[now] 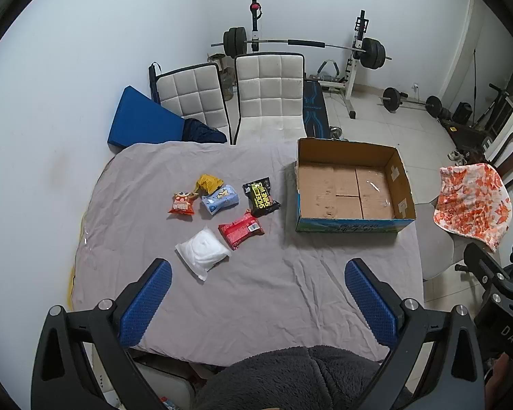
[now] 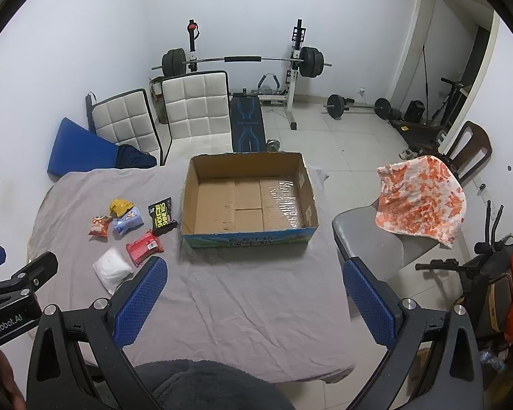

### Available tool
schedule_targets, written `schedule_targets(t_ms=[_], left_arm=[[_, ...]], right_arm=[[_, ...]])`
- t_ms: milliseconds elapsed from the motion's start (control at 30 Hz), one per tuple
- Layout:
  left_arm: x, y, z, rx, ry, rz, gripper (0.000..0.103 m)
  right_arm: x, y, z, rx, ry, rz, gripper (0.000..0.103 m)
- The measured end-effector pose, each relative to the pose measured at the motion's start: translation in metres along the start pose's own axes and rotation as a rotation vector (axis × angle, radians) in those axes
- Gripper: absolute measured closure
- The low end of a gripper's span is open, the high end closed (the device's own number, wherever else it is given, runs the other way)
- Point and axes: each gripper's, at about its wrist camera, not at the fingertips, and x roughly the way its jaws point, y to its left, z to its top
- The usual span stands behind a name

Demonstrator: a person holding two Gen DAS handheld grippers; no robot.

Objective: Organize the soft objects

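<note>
Both tools are hovering above the near edge of the desk (image 1: 256,294), pointing down at the grey cloth that is covering it. The left tool (image 1: 258,290) is standing spread wide with nothing between its blue pads, and the right tool (image 2: 254,290) is gaping just as wide, also carrying nothing.

Six soft packs are lying in a loose cluster on the left half of the desk. The white pack (image 1: 202,253) is sitting nearest the near edge, with the red pack (image 1: 240,231) just beside it toward the middle. Behind them the black pack (image 1: 260,196) is lying closest to the box, the blue pack (image 1: 220,200) is resting against the yellow pack (image 1: 208,182), and the orange pack (image 1: 182,204) is lying farthest toward the left edge.

The cardboard box (image 2: 248,239) is standing open toward the far right corner of the desk, apart from the packs, showing only its bare bottom.

A dark fleece sleeve (image 1: 290,376) is showing at the near edge, under both tools. Beyond the right edge, an orange-and-white towel (image 2: 424,201) is hanging over a chair.
</note>
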Motion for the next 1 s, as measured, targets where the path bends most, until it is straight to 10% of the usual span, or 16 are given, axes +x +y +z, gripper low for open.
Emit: schedule_targets(t_ms=[1000], left_arm=[[-0.0007,-0.0030,0.0054,-0.015,-0.010,-0.029,0.000]], right_arm=[[-0.0052,-0.0047,0.0035,0.004,-0.009,-0.012,0.000]])
